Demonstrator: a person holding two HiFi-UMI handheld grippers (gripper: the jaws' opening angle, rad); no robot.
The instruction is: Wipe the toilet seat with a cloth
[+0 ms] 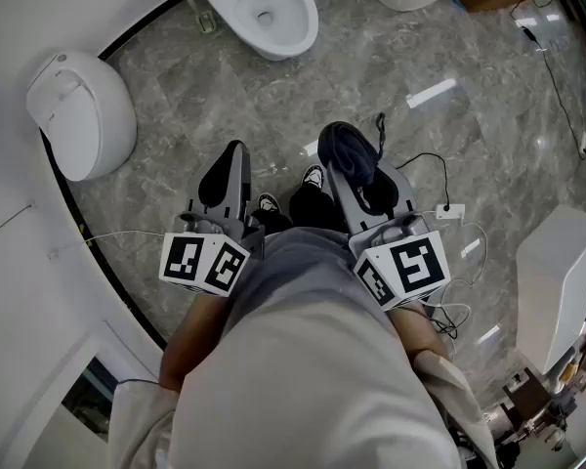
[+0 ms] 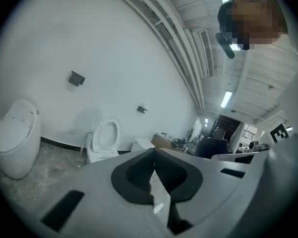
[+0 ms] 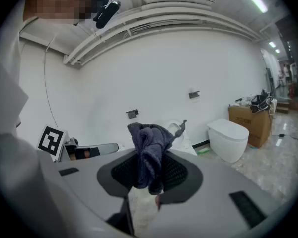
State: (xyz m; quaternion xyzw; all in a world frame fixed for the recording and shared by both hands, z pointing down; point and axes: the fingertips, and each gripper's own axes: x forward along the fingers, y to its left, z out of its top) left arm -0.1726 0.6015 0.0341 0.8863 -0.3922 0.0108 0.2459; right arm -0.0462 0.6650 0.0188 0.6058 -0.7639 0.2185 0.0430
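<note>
Right gripper (image 3: 149,176) clamped on dark cloth (image 3: 150,145); left gripper (image 2: 154,176) fully closed, nothing held.
Cloth is pinched between the right jaws and bunched up above them. Both grippers are held side by side in front of the person, above the grey marble floor (image 1: 273,115). The open toilet (image 1: 306,25) is seen ahead by the white wall, well apart from the cloth. A second toilet with lid shut (image 1: 83,115) is seen at left.

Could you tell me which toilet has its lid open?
The toilet straight ahead, its bowl exposed; the toilet at left has its lid shut.
</note>
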